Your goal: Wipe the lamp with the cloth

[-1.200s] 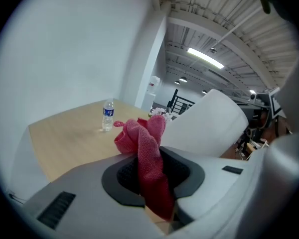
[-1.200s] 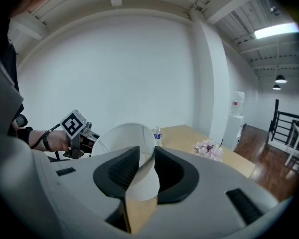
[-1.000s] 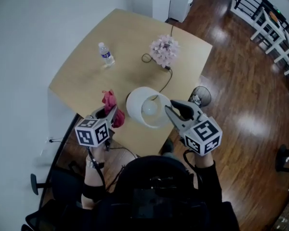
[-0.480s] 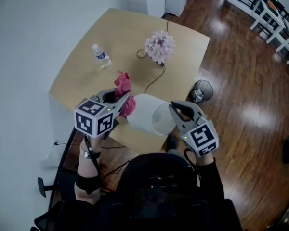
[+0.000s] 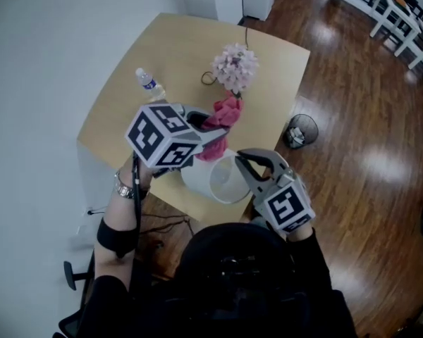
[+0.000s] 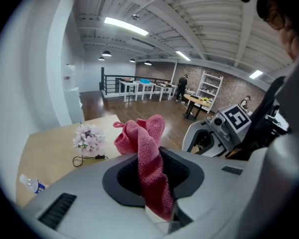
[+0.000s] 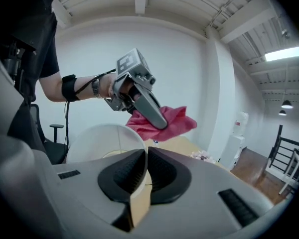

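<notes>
Hard wiping could crease the white fabric lampshade (image 5: 210,180), its rim pinched at 2 o'clock by the right gripper (image 5: 242,158), while the left gripper (image 5: 213,135) clamps the pink woven cloth (image 5: 224,114).

The pink cloth (image 6: 148,153) looks rough and nubbly-woven. The lampshade (image 5: 199,179) is smooth, matt white; at three o'clock the wooden floor (image 5: 359,118) shines glossy.

Your head camera looks steeply down on the table (image 5: 183,55). Each gripper camera looks closely along its own jaws, facing the other; all three share the cloth (image 5: 224,115).
</notes>
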{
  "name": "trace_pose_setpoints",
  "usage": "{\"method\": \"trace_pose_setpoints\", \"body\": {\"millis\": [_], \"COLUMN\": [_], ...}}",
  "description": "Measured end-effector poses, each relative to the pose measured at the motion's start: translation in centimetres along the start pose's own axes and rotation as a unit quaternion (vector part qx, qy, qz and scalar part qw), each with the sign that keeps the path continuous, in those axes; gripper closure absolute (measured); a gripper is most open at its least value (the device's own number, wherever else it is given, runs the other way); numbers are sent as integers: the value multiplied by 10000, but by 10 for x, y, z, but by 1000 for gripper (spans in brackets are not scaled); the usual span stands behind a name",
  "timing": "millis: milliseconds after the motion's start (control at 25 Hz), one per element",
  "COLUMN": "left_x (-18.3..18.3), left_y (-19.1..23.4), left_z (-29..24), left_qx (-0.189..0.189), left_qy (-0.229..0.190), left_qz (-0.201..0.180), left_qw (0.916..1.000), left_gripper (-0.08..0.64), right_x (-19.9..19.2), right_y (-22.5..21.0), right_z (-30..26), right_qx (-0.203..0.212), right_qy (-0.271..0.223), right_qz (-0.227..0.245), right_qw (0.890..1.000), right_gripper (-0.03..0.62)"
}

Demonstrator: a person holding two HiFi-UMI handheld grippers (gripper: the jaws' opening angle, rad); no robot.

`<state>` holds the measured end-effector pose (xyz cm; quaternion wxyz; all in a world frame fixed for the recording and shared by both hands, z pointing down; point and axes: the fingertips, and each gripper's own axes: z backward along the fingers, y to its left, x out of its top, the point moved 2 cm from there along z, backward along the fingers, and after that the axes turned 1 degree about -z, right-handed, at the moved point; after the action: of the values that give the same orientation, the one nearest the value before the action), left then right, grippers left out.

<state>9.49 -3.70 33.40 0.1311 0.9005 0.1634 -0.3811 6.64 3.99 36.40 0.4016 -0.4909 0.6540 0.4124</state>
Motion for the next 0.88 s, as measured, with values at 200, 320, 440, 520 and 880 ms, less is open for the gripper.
{"method": "trace_pose_setpoints", "body": {"millis": [200,320,440,520,880], "left_x": [-31,-53,-80,-97,-149], "left_y": [-5,8,26,36,91], "left_z": [-32,-36,-39,-40,-39], "left_qx": [-268,-168,-56,30,342], "left_qy": [607,784,1133,1374,1922], "left_qz": [-70,64,116,126,454], "left_qw": [9978,9968,9935,9904,9797], "left_gripper": [476,476,476,476,477], "right_x": [6,11,15,18,32], "right_y": [6,12,20,26,34], "right_z": [-4,-5,-8,-11,-27], "right_qx": [71,130,190,238,337], "right_qy": [-11,-36,-91,-127,-124], "right_qz": [170,191,326,415,582], "right_qw": [9998,9997,9992,9988,9977], "right_gripper": [571,572,572,572,572]}}
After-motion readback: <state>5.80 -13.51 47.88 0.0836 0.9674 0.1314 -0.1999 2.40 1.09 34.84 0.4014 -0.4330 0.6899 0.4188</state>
